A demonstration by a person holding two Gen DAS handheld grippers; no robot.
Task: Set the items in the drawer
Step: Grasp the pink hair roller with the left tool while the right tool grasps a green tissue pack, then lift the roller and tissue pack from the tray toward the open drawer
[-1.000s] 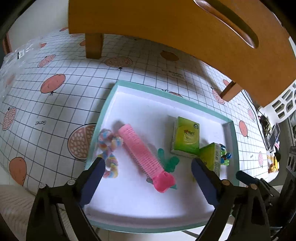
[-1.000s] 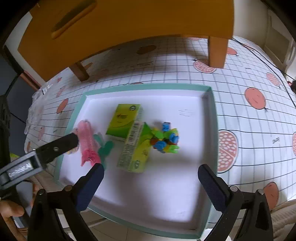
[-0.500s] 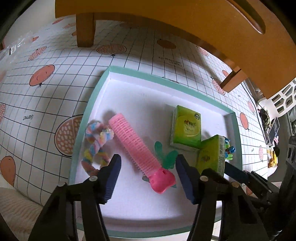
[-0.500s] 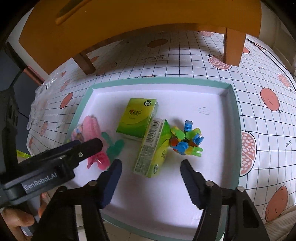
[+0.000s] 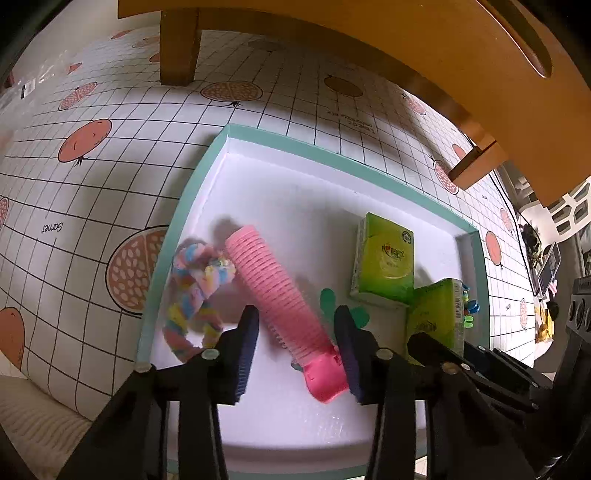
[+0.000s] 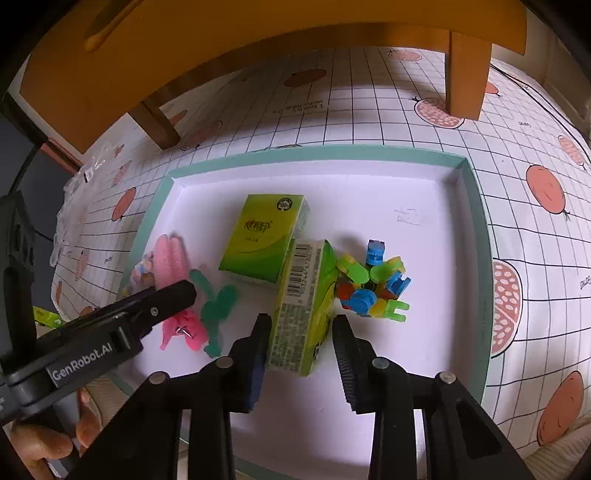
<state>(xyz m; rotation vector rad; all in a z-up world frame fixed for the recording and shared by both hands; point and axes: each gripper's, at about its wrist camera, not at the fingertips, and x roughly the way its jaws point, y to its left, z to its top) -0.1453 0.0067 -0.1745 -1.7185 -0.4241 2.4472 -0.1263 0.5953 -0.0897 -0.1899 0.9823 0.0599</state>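
A white tray with a teal rim (image 5: 295,146) holds the items. My left gripper (image 5: 295,325) is open, its fingers narrowly straddling a pink ribbed hair roller (image 5: 269,273) that lies flat. A pastel braided scrunchie (image 5: 192,280) and a teal clip (image 5: 328,299) lie beside the roller. My right gripper (image 6: 301,328) is shut on a green tissue pack standing on its edge (image 6: 303,295), which still rests on the tray. A second green pack (image 6: 262,236) lies flat behind it. A heap of small coloured clips (image 6: 373,284) touches the gripped pack's right side.
An orange wooden unit with a slot handle (image 5: 369,33) overhangs the far side, standing on legs (image 6: 465,74) on a fruit-print grid tablecloth (image 5: 92,184). A person's hand (image 6: 37,443) holds the left gripper's body (image 6: 96,362), close to the right gripper.
Both grippers came down toward the tray and narrowed their jaws, the left around the pink roller, the right onto the upright green pack. The items have not moved.
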